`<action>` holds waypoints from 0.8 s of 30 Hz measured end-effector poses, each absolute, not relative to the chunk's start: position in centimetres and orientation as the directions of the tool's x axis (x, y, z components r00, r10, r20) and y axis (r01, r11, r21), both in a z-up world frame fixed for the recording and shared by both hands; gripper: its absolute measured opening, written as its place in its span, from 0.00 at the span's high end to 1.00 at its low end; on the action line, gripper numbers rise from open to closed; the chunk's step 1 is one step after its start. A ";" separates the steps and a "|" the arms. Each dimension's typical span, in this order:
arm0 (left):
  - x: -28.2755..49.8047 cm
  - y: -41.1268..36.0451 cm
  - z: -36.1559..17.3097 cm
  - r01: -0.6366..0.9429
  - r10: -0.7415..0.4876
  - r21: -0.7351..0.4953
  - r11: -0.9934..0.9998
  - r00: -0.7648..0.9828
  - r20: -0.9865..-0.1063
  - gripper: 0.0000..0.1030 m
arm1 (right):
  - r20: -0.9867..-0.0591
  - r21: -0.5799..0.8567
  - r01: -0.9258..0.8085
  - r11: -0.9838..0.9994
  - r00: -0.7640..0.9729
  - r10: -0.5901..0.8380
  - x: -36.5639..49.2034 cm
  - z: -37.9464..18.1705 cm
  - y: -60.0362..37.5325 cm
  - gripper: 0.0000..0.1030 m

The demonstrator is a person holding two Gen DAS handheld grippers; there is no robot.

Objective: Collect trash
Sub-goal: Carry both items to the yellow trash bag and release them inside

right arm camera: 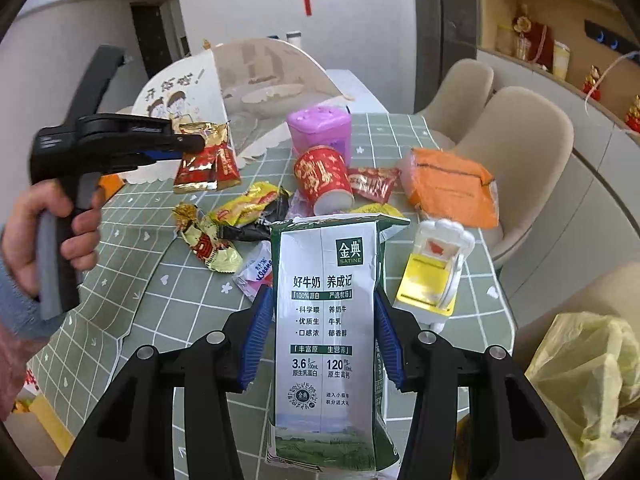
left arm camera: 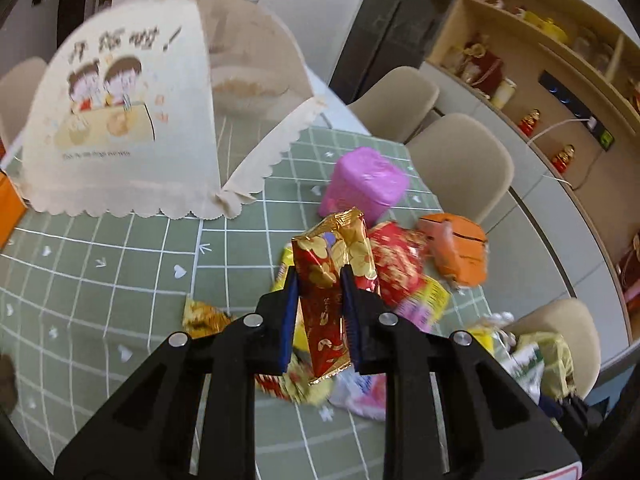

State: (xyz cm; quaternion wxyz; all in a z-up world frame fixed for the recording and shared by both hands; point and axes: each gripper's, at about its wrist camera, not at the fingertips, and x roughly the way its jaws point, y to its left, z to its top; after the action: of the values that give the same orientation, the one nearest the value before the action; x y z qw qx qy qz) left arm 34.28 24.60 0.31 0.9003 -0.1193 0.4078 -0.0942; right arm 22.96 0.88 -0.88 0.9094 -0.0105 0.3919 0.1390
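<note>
My left gripper is shut on a red and gold snack wrapper, lifted above the pile of trash on the green checked tablecloth. The right wrist view shows the same left gripper at the left, held by a hand, with the wrapper hanging from its fingers. My right gripper is shut on a white and green milk carton, held upright with its torn top pointing away. Below and beyond lie several wrappers and a tipped red paper cup.
A pink box and an orange pouch lie beyond the pile. A yellow and white plastic piece sits right of the carton. A folding food cover stands at the far left. A yellow plastic bag hangs off the table's right edge, near beige chairs.
</note>
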 end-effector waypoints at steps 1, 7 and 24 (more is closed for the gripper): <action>33.4 24.2 0.9 0.078 -0.268 -0.290 0.954 0.658 -0.704 0.81 | -0.708 0.089 -0.268 0.959 0.660 0.250 22.7 -0.5 0.7 0.55; 28.8 21.9 3.8 0.110 -0.310 -0.333 0.937 0.702 -0.641 0.81 | -0.649 0.066 -0.300 0.952 0.711 0.269 21.0 2.6 -1.5 0.55; 21.2 8.3 7.0 0.277 -0.459 -0.381 0.882 0.686 -0.564 0.80 | -0.465 -0.022 -0.222 0.975 0.866 0.187 15.7 9.1 -14.0 0.55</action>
State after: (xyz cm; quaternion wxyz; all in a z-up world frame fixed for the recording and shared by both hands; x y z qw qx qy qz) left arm 21.15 8.30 6.98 0.9084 -0.1337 0.3405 -0.2026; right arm 15.70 -13.98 9.09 0.9651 -0.0372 0.2366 0.1060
